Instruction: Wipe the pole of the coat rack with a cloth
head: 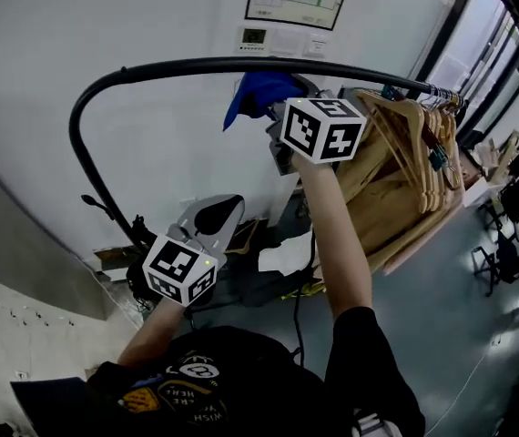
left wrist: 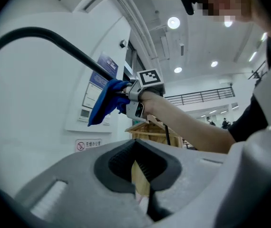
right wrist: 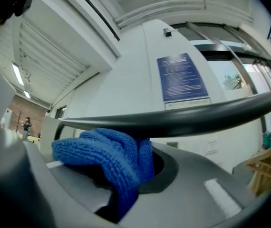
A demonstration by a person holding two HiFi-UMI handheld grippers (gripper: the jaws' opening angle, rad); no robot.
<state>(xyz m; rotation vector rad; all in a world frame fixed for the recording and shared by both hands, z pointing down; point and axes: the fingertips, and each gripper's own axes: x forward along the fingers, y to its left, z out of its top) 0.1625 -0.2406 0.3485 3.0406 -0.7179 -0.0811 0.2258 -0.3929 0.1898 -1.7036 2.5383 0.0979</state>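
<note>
- The cloth (right wrist: 111,160) is a blue knit, bunched and clamped in my right gripper (right wrist: 126,189). It presses against the pole (right wrist: 183,120) just above the jaws.
- Handling estimate: soft, light and compliant. Grip the bunched middle so it wraps the bar.
- The pole looks rigid and smooth, so expect easy sliding.
- My left gripper (left wrist: 142,194) is well below the pole, jaws a narrow slit apart and empty.

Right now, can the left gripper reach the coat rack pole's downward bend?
Likely yes: the left gripper sits low beside the coat rack pole, empty, with nothing between them. The blue cloth is in the right gripper.
</note>
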